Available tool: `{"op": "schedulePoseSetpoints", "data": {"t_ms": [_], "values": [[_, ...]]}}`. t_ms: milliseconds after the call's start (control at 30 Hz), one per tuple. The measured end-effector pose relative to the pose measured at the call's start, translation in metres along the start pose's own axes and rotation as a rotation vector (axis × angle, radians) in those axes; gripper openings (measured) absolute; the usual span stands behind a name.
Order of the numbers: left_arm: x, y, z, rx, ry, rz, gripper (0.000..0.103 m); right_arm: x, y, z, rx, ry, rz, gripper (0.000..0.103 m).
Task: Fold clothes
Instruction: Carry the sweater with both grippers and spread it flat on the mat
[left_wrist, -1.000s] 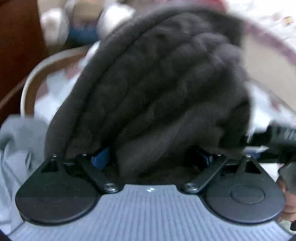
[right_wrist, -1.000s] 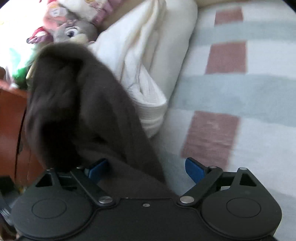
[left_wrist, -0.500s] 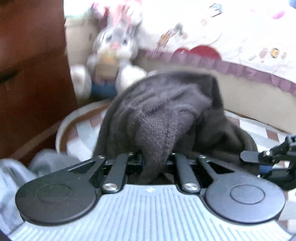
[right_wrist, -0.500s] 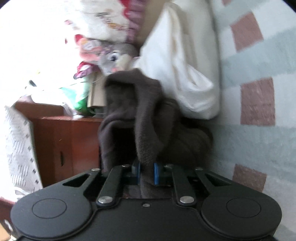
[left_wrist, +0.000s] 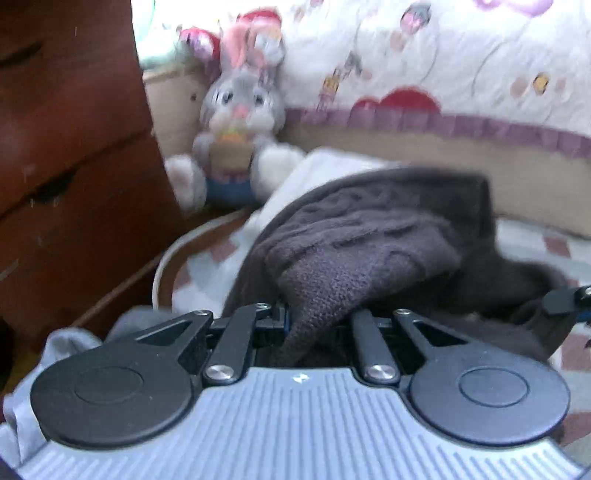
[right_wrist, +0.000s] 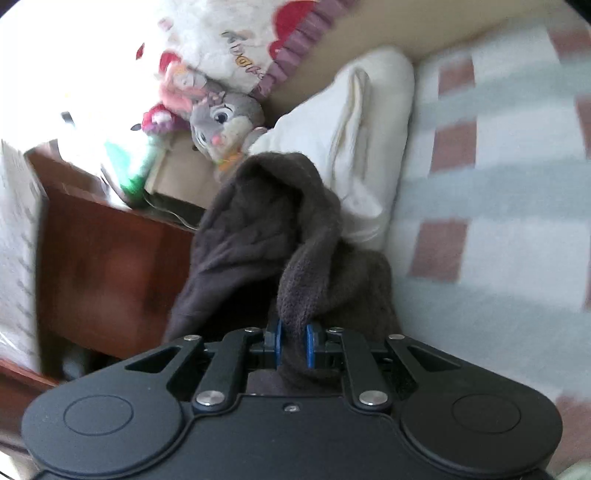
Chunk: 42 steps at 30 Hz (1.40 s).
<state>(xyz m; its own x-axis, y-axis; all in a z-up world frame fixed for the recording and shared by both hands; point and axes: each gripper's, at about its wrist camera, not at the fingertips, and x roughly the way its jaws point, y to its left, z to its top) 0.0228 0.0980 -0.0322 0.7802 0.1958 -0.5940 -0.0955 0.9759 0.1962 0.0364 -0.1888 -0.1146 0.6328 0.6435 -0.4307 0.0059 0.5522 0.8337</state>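
A dark grey knitted garment (left_wrist: 373, 243) hangs bunched over the bed. My left gripper (left_wrist: 310, 325) is shut on a thick fold of it, the knit spilling down between the black linkage arms and hiding the pads. In the right wrist view the same dark knit (right_wrist: 266, 229) rises in a peaked heap, and my right gripper (right_wrist: 293, 345) is shut on a rolled edge of it, pinched between the blue pads (right_wrist: 309, 345). The right gripper's black linkage (left_wrist: 565, 299) shows at the far right of the left wrist view, close by the cloth.
The checked bedspread (right_wrist: 498, 236) in white, pale blue and pink spreads to the right. A cream folded cloth (right_wrist: 365, 147) lies behind the knit. A grey plush rabbit (left_wrist: 240, 122) sits by the reddish wooden cabinet (left_wrist: 66, 166). A pale grey garment (left_wrist: 70, 339) lies at lower left.
Both grippers went from open around the dark knit to shut on it, then lifted it. The cloth now hangs lower in view, uncovering the rabbit, the quilt and the cabinet.
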Motion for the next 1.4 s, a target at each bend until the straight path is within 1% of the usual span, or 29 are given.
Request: {"op": "schedulePoseSetpoints", "data": {"t_ms": [133, 167, 267, 300, 333, 367, 400, 433, 467, 500, 533, 567, 600, 633, 667, 700, 733, 800, 833, 900, 1000, 1067, 1100, 1167, 1233, 1300, 1400], "values": [[0.013, 0.012, -0.009, -0.039, 0.04, -0.01, 0.011, 0.013, 0.016, -0.014, -0.143, -0.002, -0.113, 0.017], [0.016, 0.015, -0.011, -0.05, 0.049, -0.014, 0.011, 0.014, 0.02, -0.016, -0.176, -0.014, -0.13, 0.018], [0.023, 0.02, -0.016, -0.05, 0.051, -0.043, 0.014, 0.015, 0.018, -0.014, -0.19, -0.067, -0.142, 0.029], [0.025, 0.021, -0.018, -0.049, 0.051, -0.052, 0.016, 0.017, 0.014, -0.012, -0.167, -0.073, -0.149, 0.041], [0.028, 0.021, -0.02, -0.042, 0.064, -0.054, 0.02, 0.019, 0.009, -0.01, -0.138, -0.072, -0.165, 0.056], [0.032, 0.02, -0.023, -0.035, 0.079, -0.055, 0.036, 0.022, 0.003, -0.009, -0.103, -0.072, -0.194, 0.063], [0.039, 0.017, -0.026, -0.008, 0.114, -0.043, 0.057, 0.025, -0.002, -0.009, -0.064, -0.071, -0.225, 0.069], [0.047, 0.014, -0.029, 0.027, 0.147, -0.032, 0.061, 0.03, -0.009, -0.008, -0.009, -0.068, -0.26, 0.069], [0.056, 0.01, -0.033, 0.062, 0.179, -0.021, 0.062, 0.036, -0.019, -0.007, 0.03, -0.064, -0.269, 0.069], [0.06, 0.009, -0.036, 0.071, 0.184, -0.028, 0.062, 0.043, -0.03, -0.006, 0.069, -0.059, -0.277, 0.069], [0.064, 0.008, -0.039, 0.076, 0.184, -0.038, 0.063, 0.048, -0.04, -0.006, 0.109, -0.058, -0.278, 0.069], [0.068, 0.007, -0.042, 0.081, 0.184, -0.048, 0.064, 0.05, -0.052, -0.008, 0.156, -0.069, -0.244, 0.069], [0.072, 0.008, -0.043, 0.074, 0.182, -0.054, 0.059, 0.051, -0.064, -0.01, 0.204, -0.081, -0.21, 0.069], [0.073, 0.009, -0.042, 0.066, 0.176, -0.058, 0.043, 0.053, -0.076, -0.012, 0.251, -0.092, -0.176, 0.057], [0.07, 0.008, -0.039, 0.076, 0.157, -0.047, 0.016, 0.053, -0.086, -0.013, 0.294, -0.106, -0.15, 0.042], [0.066, 0.006, -0.036, 0.09, 0.137, -0.034, 0.015, 0.045, -0.09, -0.014, 0.321, -0.131, -0.157, 0.022], [0.061, 0.005, -0.032, 0.103, 0.116, -0.021, 0.015, 0.037, -0.094, -0.014, 0.348, -0.156, -0.165, 0.021], [0.043, 0.002, -0.024, 0.127, 0.02, 0.035, 0.013, 0.021, -0.101, -0.015, 0.396, -0.203, -0.179, 0.017], [0.033, 0.0, -0.02, 0.138, -0.03, 0.064, 0.013, 0.013, -0.1, -0.014, 0.395, -0.212, -0.179, 0.016], [0.013, 0.002, -0.008, 0.127, -0.116, 0.087, 0.012, -0.004, -0.096, -0.011, 0.376, -0.236, -0.183, 0.012], [-0.013, 0.004, 0.01, 0.101, -0.207, 0.088, 0.012, -0.028, -0.092, -0.006, 0.371, -0.278, -0.185, 0.01], [-0.03, -0.001, 0.02, 0.124, -0.263, 0.084, 0.012, -0.044, -0.09, -0.003, 0.375, -0.307, -0.189, 0.009], [-0.039, -0.004, 0.025, 0.137, -0.291, 0.081, 0.012, -0.055, -0.088, -0.001, 0.36, -0.322, -0.204, 0.009], [-0.058, -0.011, 0.032, 0.166, -0.358, 0.062, 0.012, -0.08, -0.085, 0.004, 0.301, -0.351, -0.233, 0.009], [-0.075, -0.02, 0.039, 0.19, -0.413, 0.043, 0.012, -0.114, -0.079, 0.01, 0.245, -0.4, -0.263, 0.009], [-0.09, -0.03, 0.047, 0.177, -0.429, -0.018, 0.012, -0.155, -0.074, 0.016, 0.203, -0.456, -0.277, 0.009], [-0.105, -0.048, 0.057, 0.156, -0.425, -0.125, 0.012, -0.211, -0.063, 0.027, 0.09, -0.504, -0.361, 0.009]]}}
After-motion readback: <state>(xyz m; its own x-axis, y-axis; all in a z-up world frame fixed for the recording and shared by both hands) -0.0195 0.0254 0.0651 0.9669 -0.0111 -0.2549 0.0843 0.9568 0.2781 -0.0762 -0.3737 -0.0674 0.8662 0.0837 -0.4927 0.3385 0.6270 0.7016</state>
